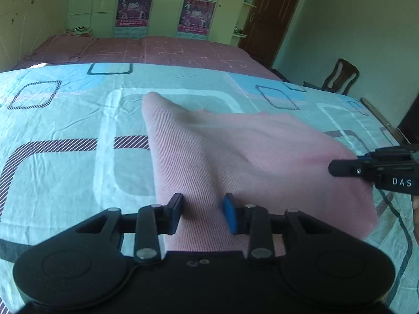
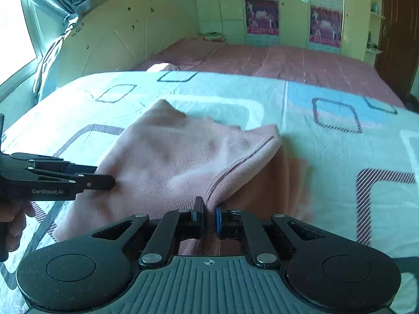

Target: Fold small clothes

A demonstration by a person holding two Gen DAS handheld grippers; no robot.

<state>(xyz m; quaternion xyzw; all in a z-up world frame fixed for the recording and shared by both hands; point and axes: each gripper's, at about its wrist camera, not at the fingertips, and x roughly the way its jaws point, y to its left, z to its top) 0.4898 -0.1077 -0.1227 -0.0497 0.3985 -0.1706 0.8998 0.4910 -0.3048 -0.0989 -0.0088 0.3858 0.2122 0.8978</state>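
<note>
Pink garment (image 1: 235,157) lies on the bed sheet (image 1: 65,178). My right tongs (image 2: 209,218) pinch its ribbed hem closed. My left tongs (image 1: 203,213) sit partly open around a fold of it; I cannot tell if they grip.

Patterned bedsheet (image 1: 65,120), maroon bedspread (image 1: 162,49) beyond, wooden chair (image 1: 340,76), dark door (image 1: 272,18), curtain (image 2: 60,7) at window (image 2: 13,31)

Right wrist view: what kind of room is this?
Likely a bedroom: a bed with a curved headboard, a tall wardrobe behind it, and a curtained window.
</note>
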